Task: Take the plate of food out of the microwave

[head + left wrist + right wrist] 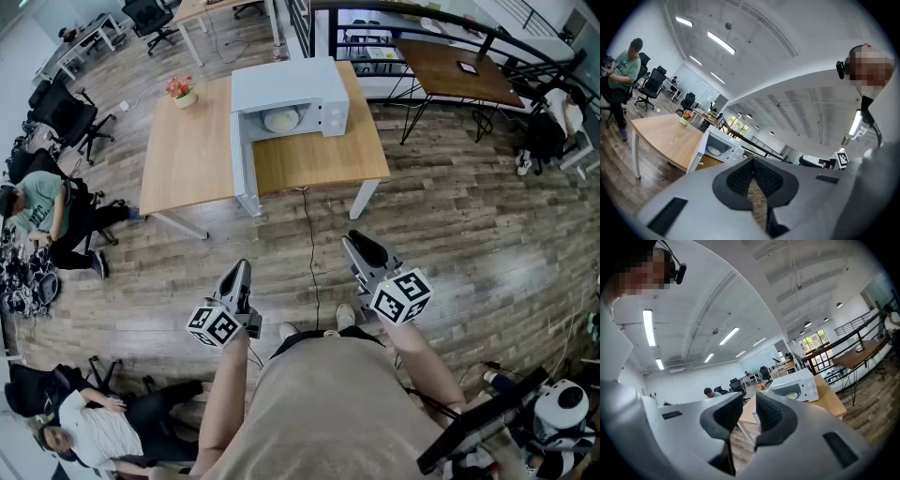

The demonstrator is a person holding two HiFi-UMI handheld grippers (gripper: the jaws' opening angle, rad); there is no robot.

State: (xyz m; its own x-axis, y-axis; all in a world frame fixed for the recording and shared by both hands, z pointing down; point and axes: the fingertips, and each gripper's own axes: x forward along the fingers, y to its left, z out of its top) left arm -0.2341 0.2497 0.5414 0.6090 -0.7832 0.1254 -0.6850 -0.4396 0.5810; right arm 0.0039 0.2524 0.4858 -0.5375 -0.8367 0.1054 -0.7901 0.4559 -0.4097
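Both grippers are held in front of the torso [323,412], side by side and apart, pointing forward and close to level.

Left gripper [752,161]: jaw tips touch, with a slit open behind the tips. Nothing is between the jaws.

Right gripper [750,401]: jaws stand a narrow gap apart. Nothing is between them.

Each marker cube [214,325] sits at the rear of its gripper, nearest the body. The left forearm [225,394] and right forearm [427,361] reach forward from the torso.

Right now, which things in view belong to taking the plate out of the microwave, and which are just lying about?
Job: microwave, open door, plate of food, left gripper, right gripper.
Lying about: flower pot, office chair, dark desk.
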